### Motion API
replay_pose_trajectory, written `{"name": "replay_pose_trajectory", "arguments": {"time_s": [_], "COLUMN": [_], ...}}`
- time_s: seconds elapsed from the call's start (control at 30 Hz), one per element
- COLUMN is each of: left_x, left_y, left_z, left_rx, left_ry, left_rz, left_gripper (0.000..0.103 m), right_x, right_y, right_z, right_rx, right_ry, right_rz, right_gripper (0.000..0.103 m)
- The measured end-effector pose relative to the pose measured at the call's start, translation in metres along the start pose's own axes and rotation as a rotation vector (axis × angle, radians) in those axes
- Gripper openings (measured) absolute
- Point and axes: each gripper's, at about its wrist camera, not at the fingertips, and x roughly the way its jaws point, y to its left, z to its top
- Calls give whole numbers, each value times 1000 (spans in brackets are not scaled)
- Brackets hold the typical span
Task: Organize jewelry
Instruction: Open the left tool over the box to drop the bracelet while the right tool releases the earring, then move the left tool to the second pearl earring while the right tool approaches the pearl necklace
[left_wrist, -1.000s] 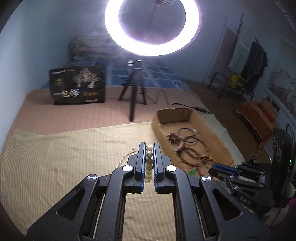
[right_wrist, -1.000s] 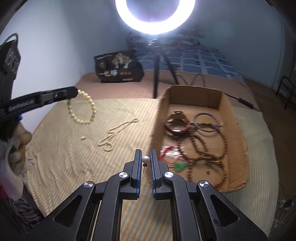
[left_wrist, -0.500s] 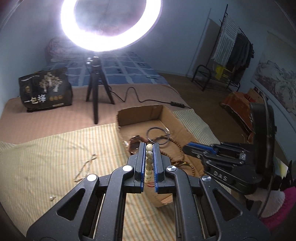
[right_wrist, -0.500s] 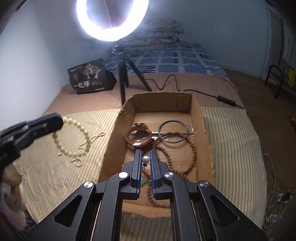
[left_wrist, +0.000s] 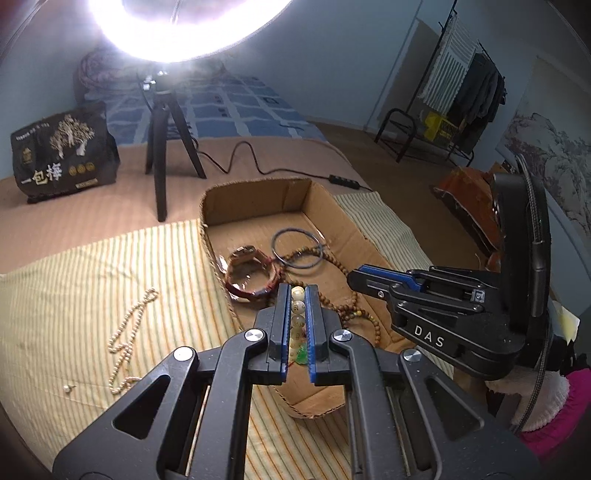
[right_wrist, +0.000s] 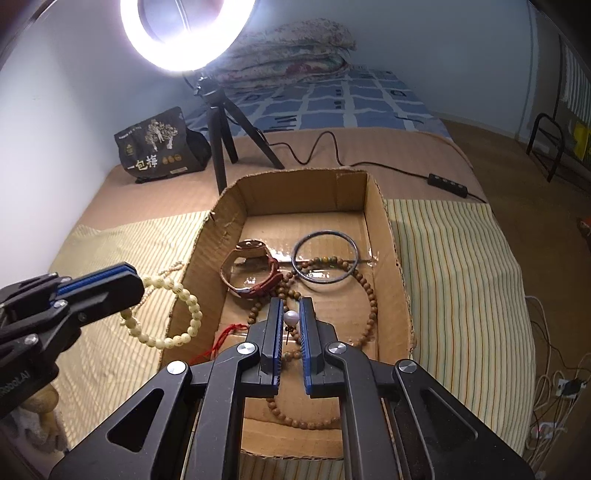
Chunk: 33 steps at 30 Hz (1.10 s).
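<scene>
- The left hand-held gripper (left_wrist: 297, 314) is clamped on a cream bead bracelet (right_wrist: 166, 314). The round, printed beads hang as a loop over the box's left wall, probably so that it can drop inside.
- The right hand-held gripper (right_wrist: 290, 325) pinches a small pearl earring (right_wrist: 290, 317) by its smooth ball, with the thin pin pointing down; it hangs above the box floor.
- The cardboard box (right_wrist: 384, 236) has rough, torn edges and serves as the collecting place. It holds a brown leather watch (right_wrist: 251, 269), a dark thin bangle (right_wrist: 325, 262) and a long string of wooden beads (right_wrist: 369, 295).
- On the striped cloth (left_wrist: 66, 288) on the bed, a pale fine-bead necklace (left_wrist: 129, 332) and a tiny earring (left_wrist: 68, 387) are not yet collected.
- Behind stands a ring light (right_wrist: 188, 33) on a tripod.
</scene>
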Motion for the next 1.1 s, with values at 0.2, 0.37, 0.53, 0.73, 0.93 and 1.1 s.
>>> {"name": "replay_pose_trajectory", "arguments": {"time_s": [0.2, 0.37, 0.53, 0.73, 0.93, 1.1], "left_x": [6, 9, 9, 4, -2, -8], "left_y": [-1, 1, 3, 5, 7, 12], "left_z": [-3, -4, -5, -5, -7, -9], "left_rx": [1, 0, -7, -7, 2, -1], "left_ry": [25, 47, 49, 42, 31, 26], "left_rz": [5, -16, 2, 12, 31, 46], "left_gripper": [5, 5, 30, 30, 44, 57], "right_x": [1, 2, 1, -7, -11, -17], "right_y": [-3, -5, -9, -13, -13, -13], "right_z": [-1, -2, -2, -1, -3, -5], "right_rx": [10, 19, 39, 58, 69, 69], "right_ry": [6, 11, 4, -25, -29, -34], "right_rz": [1, -7, -41, -63, -90, -125], "right_gripper": [7, 7, 47, 53, 60, 70]}}
